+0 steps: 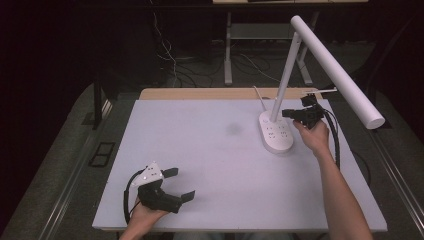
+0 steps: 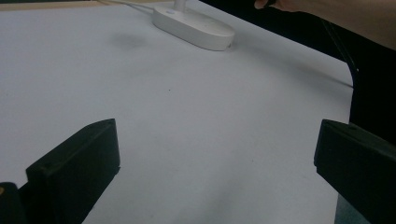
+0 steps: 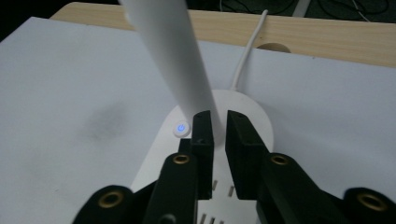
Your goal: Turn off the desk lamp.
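Nearest, the left gripper [image 1: 177,184] rested low on the white table [image 1: 210,165], jaws wide apart and empty. Farther right, the right gripper [image 3: 219,128] hovered over the lamp's base [image 1: 276,132], jaws nearly closed, gripping nothing.

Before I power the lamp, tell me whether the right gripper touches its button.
Apart. The right gripper view shows the right gripper nearly shut above the lamp base, with the lit button uncovered beside the jaw tips.
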Tool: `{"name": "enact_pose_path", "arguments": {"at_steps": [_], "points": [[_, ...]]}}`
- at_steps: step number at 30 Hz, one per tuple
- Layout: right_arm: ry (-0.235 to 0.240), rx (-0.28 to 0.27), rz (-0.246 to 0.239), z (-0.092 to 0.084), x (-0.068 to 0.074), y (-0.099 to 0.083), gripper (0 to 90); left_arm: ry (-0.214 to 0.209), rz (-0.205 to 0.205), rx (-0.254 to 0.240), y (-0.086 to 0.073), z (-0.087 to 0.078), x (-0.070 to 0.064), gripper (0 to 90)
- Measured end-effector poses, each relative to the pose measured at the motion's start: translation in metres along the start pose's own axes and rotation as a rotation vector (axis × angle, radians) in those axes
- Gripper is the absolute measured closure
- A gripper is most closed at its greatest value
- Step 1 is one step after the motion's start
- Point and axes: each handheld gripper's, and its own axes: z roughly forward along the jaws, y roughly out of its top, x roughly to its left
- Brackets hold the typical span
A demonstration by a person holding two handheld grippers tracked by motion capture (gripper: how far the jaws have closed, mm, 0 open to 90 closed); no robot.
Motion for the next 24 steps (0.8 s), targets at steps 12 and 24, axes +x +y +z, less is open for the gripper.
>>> {"name": "enact_pose_path", "arguments": {"at_steps": [12,24], "points": [[0.004,-0.029,-0.017,-0.035,0.018,-0.016,57.9,-0.001,0.003,-0.006,0.0,-0.002,-0.001,0.0],[0.045,-0.07,-0.035,-0.07,0.038,-0.046,18.3,0.0,0.005,-0.003,0.0,-0.001,-0.001,0.0]]}}
